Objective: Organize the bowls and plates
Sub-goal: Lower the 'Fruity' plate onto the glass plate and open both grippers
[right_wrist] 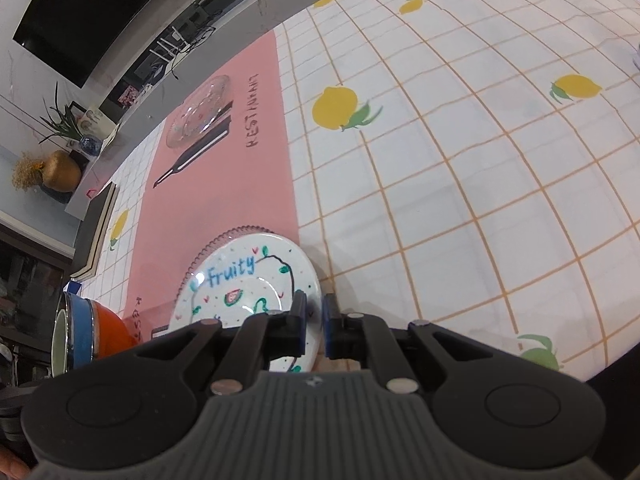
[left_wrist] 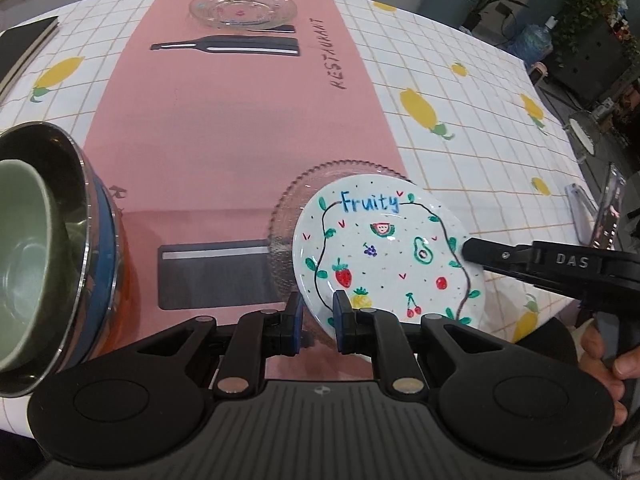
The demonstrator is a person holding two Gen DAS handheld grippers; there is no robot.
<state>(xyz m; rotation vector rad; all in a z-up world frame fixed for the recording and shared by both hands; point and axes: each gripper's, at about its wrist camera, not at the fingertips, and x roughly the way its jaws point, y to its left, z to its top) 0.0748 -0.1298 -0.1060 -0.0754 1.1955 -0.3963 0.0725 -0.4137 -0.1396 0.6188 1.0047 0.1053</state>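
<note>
A white "Fruity" plate (left_wrist: 384, 256) painted with fruits is held tilted above a clear glass plate (left_wrist: 296, 208) on the pink mat. My right gripper (left_wrist: 472, 250) is shut on the Fruity plate's right rim; in the right wrist view its jaws (right_wrist: 314, 314) pinch the rim of the plate (right_wrist: 248, 284). My left gripper (left_wrist: 318, 314) straddles the plate's near rim with a gap showing between its pads. A nested stack of bowls (left_wrist: 44, 256), green inside steel over blue and orange, stands at the left. A second clear glass plate (left_wrist: 243, 7) sits at the far end of the mat.
The table has a white grid cloth with lemons (left_wrist: 460, 80) and a pink "RESTAURANT" mat (left_wrist: 224, 120). A dark notebook (left_wrist: 28, 36) lies at the far left edge. Clear items (left_wrist: 592, 216) lie at the right table edge. Plants and a bin stand beyond.
</note>
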